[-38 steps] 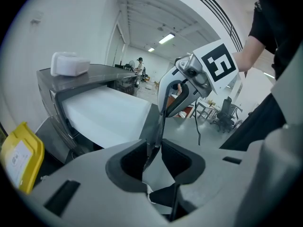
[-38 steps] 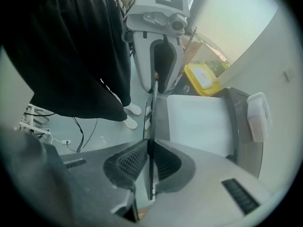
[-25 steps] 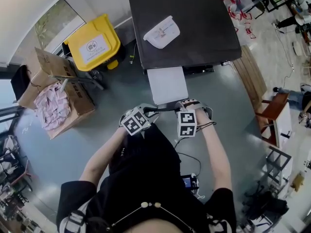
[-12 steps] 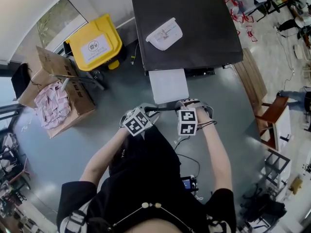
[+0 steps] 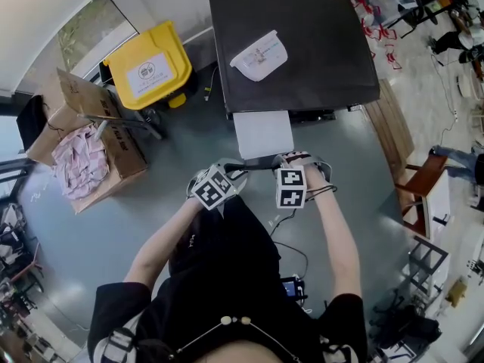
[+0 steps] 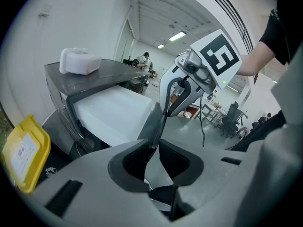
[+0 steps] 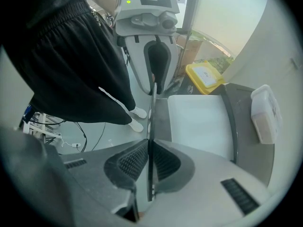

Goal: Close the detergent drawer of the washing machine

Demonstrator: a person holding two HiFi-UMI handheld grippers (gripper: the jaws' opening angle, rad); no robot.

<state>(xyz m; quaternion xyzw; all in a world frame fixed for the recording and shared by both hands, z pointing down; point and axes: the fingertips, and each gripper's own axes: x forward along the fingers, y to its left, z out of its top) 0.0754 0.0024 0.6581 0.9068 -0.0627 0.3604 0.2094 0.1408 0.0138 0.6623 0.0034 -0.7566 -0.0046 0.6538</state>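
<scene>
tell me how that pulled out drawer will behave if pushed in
Probably stiff: the drawer juts straight out of the washing machine without sagging. Likely slides in rather than tipping, since the left gripper and right gripper pinch its front edge near both ends.

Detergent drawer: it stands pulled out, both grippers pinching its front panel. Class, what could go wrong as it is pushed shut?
1. The left gripper and right gripper pinch only the thin front panel edge; pushing may make them slip off.
2. An uneven push could skew the white drawer so it jams.
3. A hard slam might jolt the white container atop the washing machine.
</scene>
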